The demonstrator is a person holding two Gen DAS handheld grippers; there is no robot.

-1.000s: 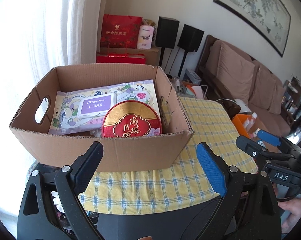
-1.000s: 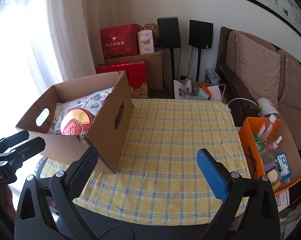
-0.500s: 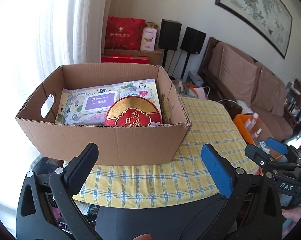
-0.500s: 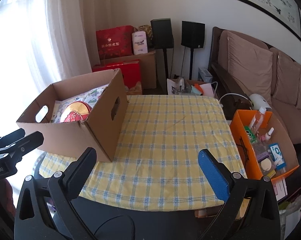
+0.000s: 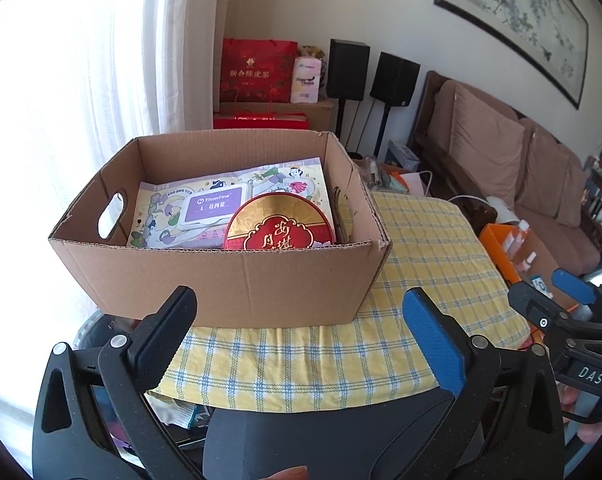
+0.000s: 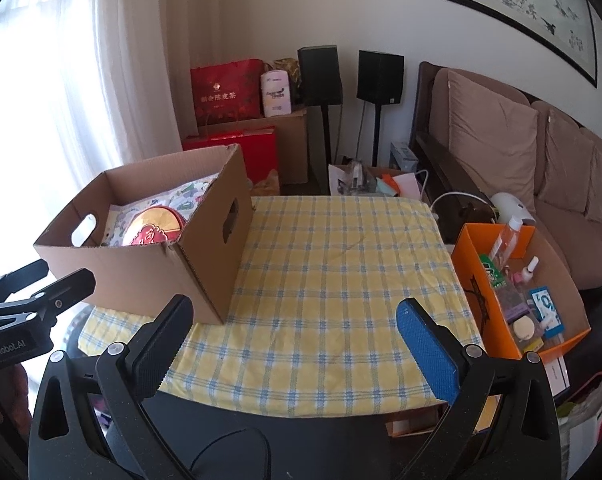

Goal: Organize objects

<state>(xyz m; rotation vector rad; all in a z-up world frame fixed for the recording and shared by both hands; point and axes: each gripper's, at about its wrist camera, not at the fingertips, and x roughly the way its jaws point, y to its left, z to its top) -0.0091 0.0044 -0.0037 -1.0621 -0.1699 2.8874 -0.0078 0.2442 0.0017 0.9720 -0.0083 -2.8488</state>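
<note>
The cardboard box [image 5: 229,276] stands on the table's [image 6: 341,280] left part and holds the red tin [image 5: 281,224], probably already sorted. The left gripper [image 5: 297,320] and right gripper [image 6: 291,324] hover wide open, holding nothing, near the table's front edge.

The cardboard box [image 5: 229,276] is faced closely from the near edge of the bench [image 5: 421,264] by the left wrist view, while box [image 6: 149,264], bench [image 6: 341,272] and sofa are shared from farther right by the right wrist view.
</note>
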